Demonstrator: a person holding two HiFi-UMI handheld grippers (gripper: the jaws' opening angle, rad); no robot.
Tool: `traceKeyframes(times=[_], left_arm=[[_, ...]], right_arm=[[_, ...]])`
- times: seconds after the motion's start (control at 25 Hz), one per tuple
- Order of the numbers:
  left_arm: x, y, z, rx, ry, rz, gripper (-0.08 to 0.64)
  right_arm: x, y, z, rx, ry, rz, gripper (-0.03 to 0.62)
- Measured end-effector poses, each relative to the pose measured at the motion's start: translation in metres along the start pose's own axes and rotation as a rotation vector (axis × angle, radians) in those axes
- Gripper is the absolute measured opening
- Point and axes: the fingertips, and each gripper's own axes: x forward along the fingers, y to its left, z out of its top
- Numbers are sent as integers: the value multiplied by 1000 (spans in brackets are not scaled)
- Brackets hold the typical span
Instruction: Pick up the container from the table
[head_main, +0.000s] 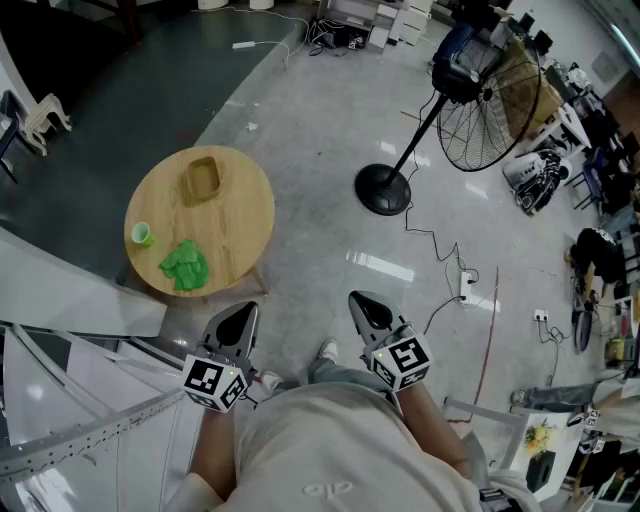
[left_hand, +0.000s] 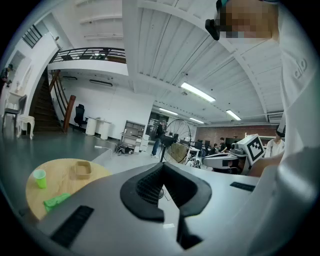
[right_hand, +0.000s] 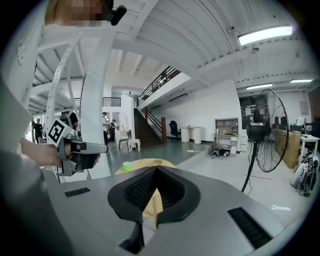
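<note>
A square wooden container (head_main: 202, 180) stands at the far side of a round wooden table (head_main: 240, 230), empty and untouched. In the left gripper view the container (left_hand: 82, 169) shows small at the lower left, well beyond the jaws. My left gripper (head_main: 240, 312) hangs near the table's front edge, close to my body, its jaws shut with nothing between them. To its right, over the bare floor, my right gripper (head_main: 362, 300) is also shut and empty. In the right gripper view only the table's top (right_hand: 147, 163) peeks over the jaws.
On the table lie a green cup (head_main: 142, 234) at the left rim and a crumpled green cloth (head_main: 184, 266) near the front. A standing fan (head_main: 470, 90) with a round base (head_main: 383, 190) and floor cables is at the right. A white metal frame (head_main: 80, 430) is at the lower left.
</note>
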Motion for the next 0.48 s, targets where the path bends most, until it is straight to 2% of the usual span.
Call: traceKeyframes(times=[0.48], left_arm=[[75, -43, 1, 21, 23, 22, 15]], right_arm=[[-14, -76, 3, 38, -48, 46, 25]])
